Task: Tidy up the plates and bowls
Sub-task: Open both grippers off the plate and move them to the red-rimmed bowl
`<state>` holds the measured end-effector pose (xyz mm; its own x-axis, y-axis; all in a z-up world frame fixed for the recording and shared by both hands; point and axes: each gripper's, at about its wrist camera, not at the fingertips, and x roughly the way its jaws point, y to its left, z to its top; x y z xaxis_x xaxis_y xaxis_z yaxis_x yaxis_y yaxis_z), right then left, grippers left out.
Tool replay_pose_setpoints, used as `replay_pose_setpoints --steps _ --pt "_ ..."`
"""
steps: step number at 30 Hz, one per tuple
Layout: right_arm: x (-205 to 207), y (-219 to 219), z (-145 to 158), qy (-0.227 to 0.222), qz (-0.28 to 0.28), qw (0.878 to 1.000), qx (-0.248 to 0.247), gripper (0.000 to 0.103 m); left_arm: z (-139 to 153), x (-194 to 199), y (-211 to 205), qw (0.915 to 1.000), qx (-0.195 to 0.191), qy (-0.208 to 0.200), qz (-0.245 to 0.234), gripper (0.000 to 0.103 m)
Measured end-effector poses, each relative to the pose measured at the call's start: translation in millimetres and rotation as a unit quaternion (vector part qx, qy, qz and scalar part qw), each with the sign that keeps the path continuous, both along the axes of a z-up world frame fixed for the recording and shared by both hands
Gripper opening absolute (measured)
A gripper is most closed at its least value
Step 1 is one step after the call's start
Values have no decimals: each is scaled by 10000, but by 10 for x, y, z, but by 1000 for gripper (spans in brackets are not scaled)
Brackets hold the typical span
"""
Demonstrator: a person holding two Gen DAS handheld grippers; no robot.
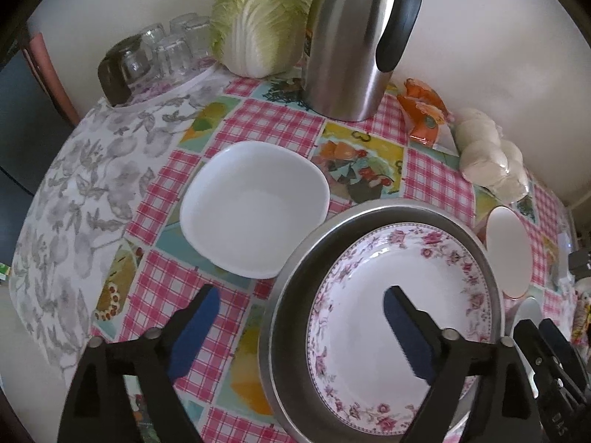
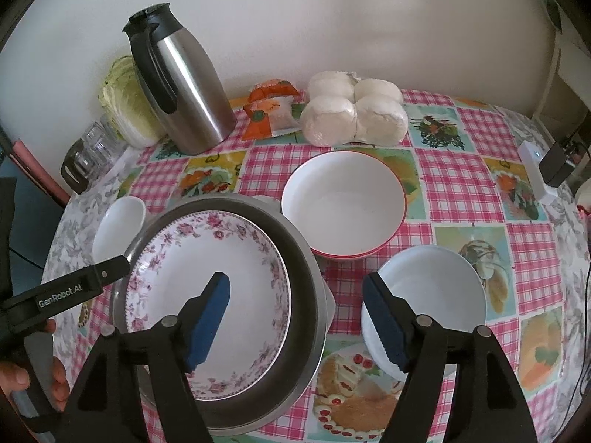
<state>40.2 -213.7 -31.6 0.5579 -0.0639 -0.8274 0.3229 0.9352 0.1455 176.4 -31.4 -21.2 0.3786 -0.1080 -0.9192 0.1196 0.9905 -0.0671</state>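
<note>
Left gripper [image 1: 301, 326]: nearest the lens, jaws spread wide, released, nothing between the blue pads [image 1: 194, 332], which straddle the near rim of the metal basin without pressing on it. Square white bowl [image 1: 255, 206]: left of the basin, empty, standing free on the checked tablecloth [image 1: 258, 122]. Metal basin [image 1: 291, 269]: centre of table, holding the floral plate [image 1: 399, 284], which lies flat inside it. Right gripper [image 2: 295, 315]: likewise open and empty, one finger over the floral plate, the other over the pale bowl stack [image 2: 439, 288] at right; neither pad is seen touching. Red-rimmed bowl [image 2: 343, 199]: beyond the basin, seemingly nested on another. Step in hand, as judged: the plate is set down in the basin and let go. Next move calls for choosing a loose bowl, likely the square one or the red-rimmed pair, closing on its rim and carrying it to the stack without knocking the basin. Kettle [image 2: 184, 92], cabbage [image 1: 258, 18], glasses [image 1: 166, 51]: background, not involved.
</note>
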Motion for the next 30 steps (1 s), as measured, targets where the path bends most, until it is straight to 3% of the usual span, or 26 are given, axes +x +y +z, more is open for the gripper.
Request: replay_pose_setpoints --steps 2,5,14,22,30 --pt "5 10 -2 3 34 10000 11 76 13 -12 -5 9999 41 -100 49 103" --pt "14 46 -5 1 114 9999 -7 87 19 -16 -2 9997 90 -193 156 103" --pt "-26 19 35 -91 133 9998 -67 88 66 -15 5 9984 -14 -419 379 103" --pt "-101 -151 190 -583 -102 9982 137 88 270 -41 -154 9945 -150 -1032 76 103" --pt "-102 -408 136 -525 -394 9978 126 88 308 35 -368 9947 -189 -973 -259 103"
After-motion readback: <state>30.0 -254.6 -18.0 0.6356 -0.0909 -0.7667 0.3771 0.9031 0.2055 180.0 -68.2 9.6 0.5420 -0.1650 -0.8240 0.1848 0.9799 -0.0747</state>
